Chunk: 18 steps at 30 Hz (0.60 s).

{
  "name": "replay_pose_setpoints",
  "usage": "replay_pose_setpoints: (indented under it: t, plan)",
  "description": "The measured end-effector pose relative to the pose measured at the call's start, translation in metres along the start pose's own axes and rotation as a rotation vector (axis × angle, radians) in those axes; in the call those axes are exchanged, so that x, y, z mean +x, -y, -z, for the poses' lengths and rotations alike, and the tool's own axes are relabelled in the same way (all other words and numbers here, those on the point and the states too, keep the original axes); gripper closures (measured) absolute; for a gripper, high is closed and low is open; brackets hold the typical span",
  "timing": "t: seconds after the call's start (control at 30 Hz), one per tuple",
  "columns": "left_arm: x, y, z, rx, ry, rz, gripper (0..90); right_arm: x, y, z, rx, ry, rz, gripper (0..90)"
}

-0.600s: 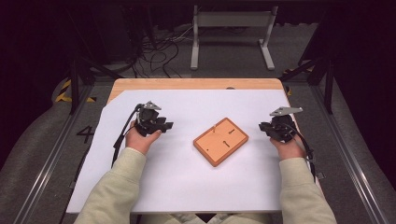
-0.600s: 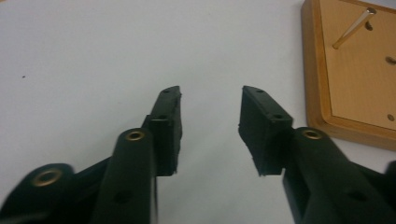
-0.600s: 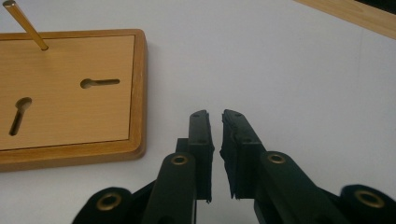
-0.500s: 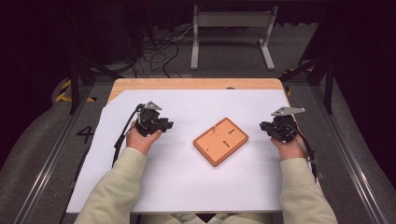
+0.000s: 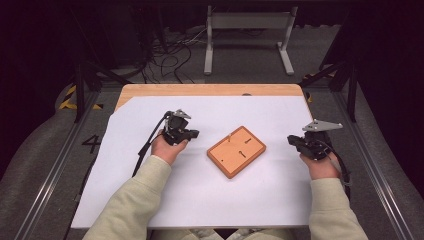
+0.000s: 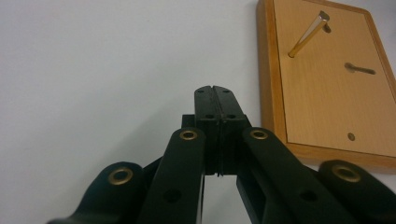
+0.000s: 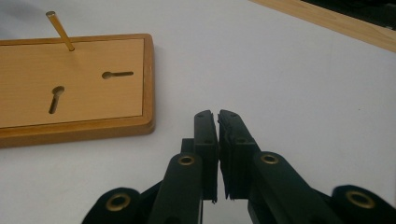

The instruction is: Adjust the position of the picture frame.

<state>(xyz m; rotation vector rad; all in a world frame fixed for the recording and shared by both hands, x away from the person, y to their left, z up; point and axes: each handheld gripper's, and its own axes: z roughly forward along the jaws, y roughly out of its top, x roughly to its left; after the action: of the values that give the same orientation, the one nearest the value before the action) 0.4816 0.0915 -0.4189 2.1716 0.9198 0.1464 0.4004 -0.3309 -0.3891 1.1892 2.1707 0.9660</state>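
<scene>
I see the left gripper (image 5: 194,133) held low over the white sheet (image 5: 150,200), jaws pressed flat together with nothing between them. In the left gripper view the wooden board (image 6: 327,84) lies ahead and to the right of the jaws, close by but not touching. A brass pin (image 6: 308,35) stands tilted out of the board near its far end, and a keyhole slot (image 6: 360,70) sits beyond it.

The right gripper (image 5: 292,140) is also closed and empty; only a hairline gap shows between the pads at the tips. From its camera the board (image 7: 74,84) lies ahead and to the left, apart from the jaws, with the pin (image 7: 60,30) at its far edge and two slots (image 7: 116,74) on its face.

In the high view the board (image 5: 236,151) rests between both grippers, turned at an angle on the sheet.
</scene>
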Motion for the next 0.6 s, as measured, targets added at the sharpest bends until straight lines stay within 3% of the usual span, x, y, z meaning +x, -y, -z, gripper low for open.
replay_pose_setpoints:
  t: [0.33,0.53,0.6]
  plan:
    - [-0.012,-0.004,-0.034,0.090,0.051,-0.031,89.0,-0.002,0.011,0.015,-0.001,0.019,-0.015,86.5]
    - [-0.014,-0.001,-0.041,0.122,0.087,-0.023,89.6,-0.001,0.011,0.016,-0.002,0.015,-0.015,86.6]
    - [-0.015,0.000,-0.044,0.142,0.136,-0.012,89.5,0.000,0.010,0.015,-0.003,0.014,-0.013,86.8]
